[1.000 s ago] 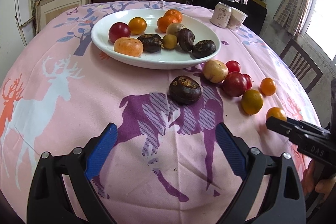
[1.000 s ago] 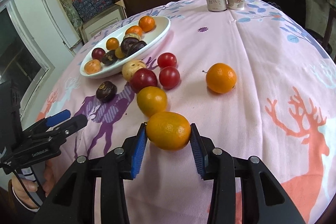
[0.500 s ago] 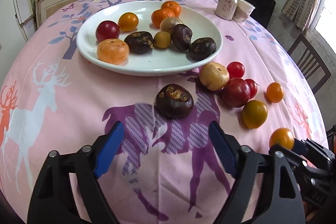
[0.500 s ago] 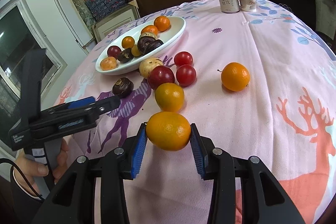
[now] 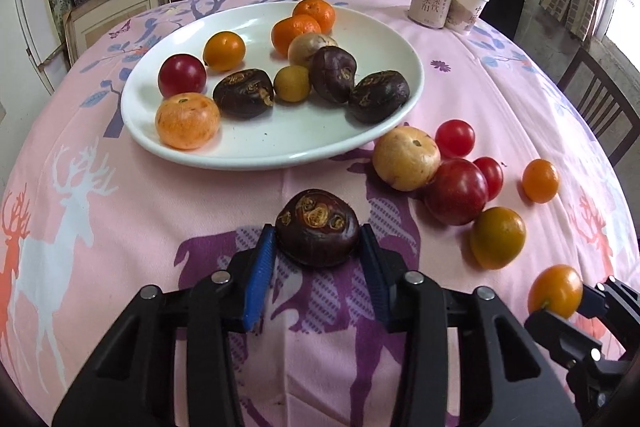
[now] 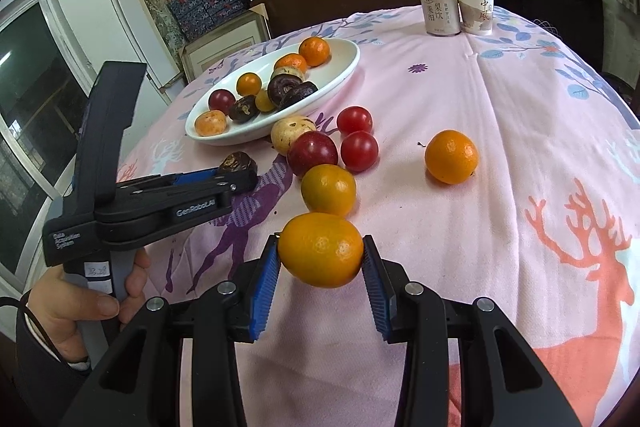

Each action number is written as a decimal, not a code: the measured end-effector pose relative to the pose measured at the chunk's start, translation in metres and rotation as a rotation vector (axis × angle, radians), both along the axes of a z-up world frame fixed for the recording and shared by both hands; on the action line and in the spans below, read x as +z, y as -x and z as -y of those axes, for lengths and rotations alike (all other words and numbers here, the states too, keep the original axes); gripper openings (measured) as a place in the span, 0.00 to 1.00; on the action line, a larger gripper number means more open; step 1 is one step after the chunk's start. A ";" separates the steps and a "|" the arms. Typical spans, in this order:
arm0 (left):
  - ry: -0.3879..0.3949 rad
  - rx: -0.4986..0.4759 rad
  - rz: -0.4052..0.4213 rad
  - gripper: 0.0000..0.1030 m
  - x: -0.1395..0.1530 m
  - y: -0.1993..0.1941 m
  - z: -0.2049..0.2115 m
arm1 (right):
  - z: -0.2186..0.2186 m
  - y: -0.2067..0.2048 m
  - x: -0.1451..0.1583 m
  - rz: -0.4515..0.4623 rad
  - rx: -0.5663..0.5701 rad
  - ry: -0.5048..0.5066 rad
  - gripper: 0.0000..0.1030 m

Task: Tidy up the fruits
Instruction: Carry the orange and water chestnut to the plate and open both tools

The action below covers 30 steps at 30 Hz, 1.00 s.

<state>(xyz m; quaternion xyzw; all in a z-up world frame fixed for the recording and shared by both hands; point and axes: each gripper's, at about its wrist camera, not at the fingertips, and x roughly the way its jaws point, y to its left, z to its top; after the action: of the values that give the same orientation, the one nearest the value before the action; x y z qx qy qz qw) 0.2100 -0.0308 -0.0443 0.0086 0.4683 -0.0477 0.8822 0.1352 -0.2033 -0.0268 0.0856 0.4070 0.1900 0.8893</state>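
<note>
A white oval plate [image 5: 360,27] holds several fruits: oranges, a red one, dark water chestnuts. My left gripper [image 5: 318,251] is shut on a dark water chestnut [image 5: 317,233] on the pink cloth just in front of the plate. My right gripper [image 6: 320,261] is shut on a small orange [image 6: 321,255] and holds it above the cloth. In the left wrist view that orange [image 5: 555,290] and the right gripper show at the lower right. Loose fruits lie beside the plate: a pale one [image 5: 406,158], red ones [image 5: 456,191], an orange-green one [image 5: 497,237].
A drink can [image 6: 441,9] and a paper cup [image 6: 476,8] stand at the table's far edge. A single orange [image 6: 451,156] lies apart on the right. A chair [image 5: 600,107] stands by the table's right side. Shelves line the back wall.
My left gripper has moved forward to the dark water chestnut and shut on it. My right gripper has lifted the small orange a little.
</note>
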 end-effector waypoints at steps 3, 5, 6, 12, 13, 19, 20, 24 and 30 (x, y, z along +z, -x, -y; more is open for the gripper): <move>0.011 -0.012 0.020 0.41 0.006 0.010 -0.002 | -0.002 0.001 0.000 -0.001 0.001 0.008 0.40; 0.018 -0.019 0.030 0.41 0.010 0.016 -0.004 | -0.003 0.002 0.000 -0.001 -0.001 0.014 0.40; 0.024 -0.020 0.032 0.41 0.012 0.018 -0.005 | -0.004 0.003 0.000 0.001 -0.001 0.016 0.40; 0.047 -0.027 0.080 0.41 0.036 0.036 -0.016 | -0.008 0.006 0.017 0.032 0.008 0.028 0.40; 0.052 -0.025 0.090 0.41 0.040 0.038 -0.019 | -0.009 0.005 0.021 0.041 0.011 0.033 0.40; 0.070 -0.011 0.142 0.41 0.063 0.045 -0.035 | -0.028 -0.001 0.064 0.155 0.045 0.086 0.40; 0.067 -0.009 0.148 0.41 0.065 0.044 -0.036 | -0.033 -0.003 0.070 0.173 0.054 0.096 0.40; 0.055 0.013 0.173 0.41 0.072 0.038 -0.045 | -0.050 -0.018 0.085 0.224 0.080 0.128 0.40; 0.089 0.057 0.164 0.41 0.070 0.009 -0.060 | -0.076 -0.056 0.083 0.207 0.092 0.164 0.40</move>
<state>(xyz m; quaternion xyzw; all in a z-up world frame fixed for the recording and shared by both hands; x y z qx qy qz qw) 0.2009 0.0288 0.0259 -0.0400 0.3917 -0.0423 0.9182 0.1913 -0.1272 0.0557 -0.0261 0.3305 0.2044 0.9210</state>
